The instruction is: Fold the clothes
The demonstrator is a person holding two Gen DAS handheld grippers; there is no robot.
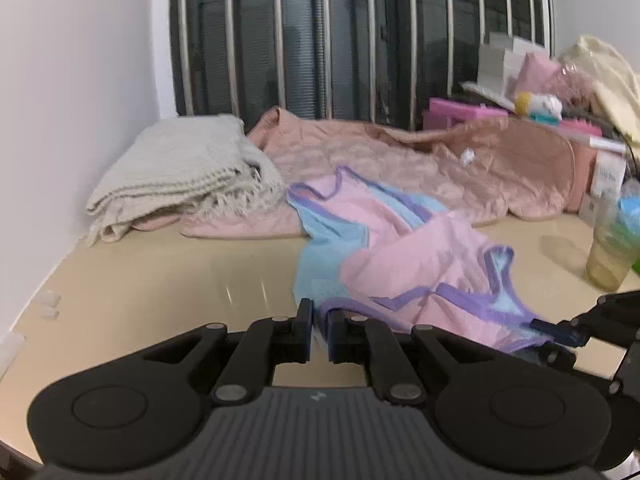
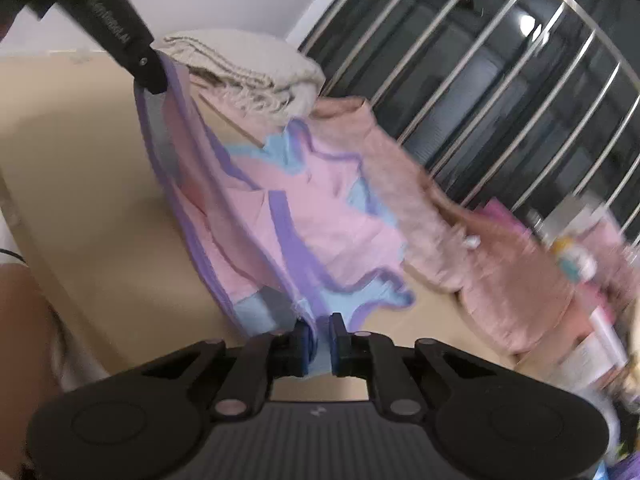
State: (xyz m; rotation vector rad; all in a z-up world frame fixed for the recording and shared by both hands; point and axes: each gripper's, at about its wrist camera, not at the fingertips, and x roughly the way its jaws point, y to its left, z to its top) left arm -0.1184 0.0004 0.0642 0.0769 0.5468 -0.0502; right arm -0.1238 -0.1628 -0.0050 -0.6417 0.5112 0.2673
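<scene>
- Barred window point(image 1: 320, 40) backs the beige bench point(image 1: 160, 280); white wall on the left.
- Bare bench lies left of the garment point(image 1: 400, 256); towel point(image 1: 180, 172) and pink quilt point(image 1: 440, 168) crowd the back, clutter and a cup point(image 1: 612, 248) the right edge.
- Garment, pink and blue with purple trim, lies crumpled mid-bench, its long axis running from the near edge back toward the quilt.
- Left gripper point(image 1: 320, 330) has its fingers closed on the purple hem at the near edge.
- Right gripper point(image 2: 319, 340) pinches the hem further right; fabric hangs slack between the two.
</scene>
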